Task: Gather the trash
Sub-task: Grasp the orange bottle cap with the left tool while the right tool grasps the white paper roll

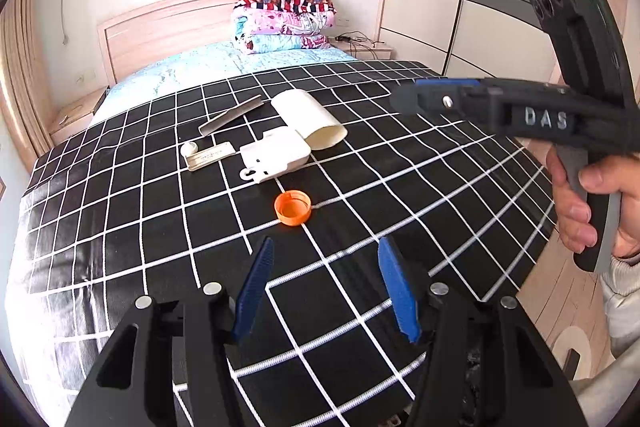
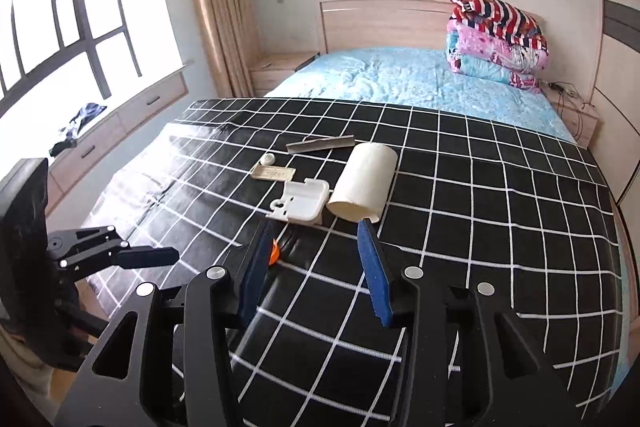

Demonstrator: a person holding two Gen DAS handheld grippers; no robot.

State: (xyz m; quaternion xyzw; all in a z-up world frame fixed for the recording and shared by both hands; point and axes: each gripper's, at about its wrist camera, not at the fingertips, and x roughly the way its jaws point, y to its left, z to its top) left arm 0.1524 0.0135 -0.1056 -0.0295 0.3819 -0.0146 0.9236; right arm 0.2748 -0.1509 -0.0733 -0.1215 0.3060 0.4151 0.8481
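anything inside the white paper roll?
The white paper roll lies on its side on the checked cloth; its open end looks hollow and empty near the rim, deeper inside is hidden.

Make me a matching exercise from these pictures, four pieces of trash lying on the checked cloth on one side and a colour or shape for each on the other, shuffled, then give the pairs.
Things:
1. bottle cap
2. paper roll
3. plastic case
4. metal strip

Descriptions:
A. flat, long and grey
B. cream, lying on its side, open end showing
C. orange and round
D. white, boxy, with a hanging tab

Pairs: 1-C, 2-B, 3-D, 4-A
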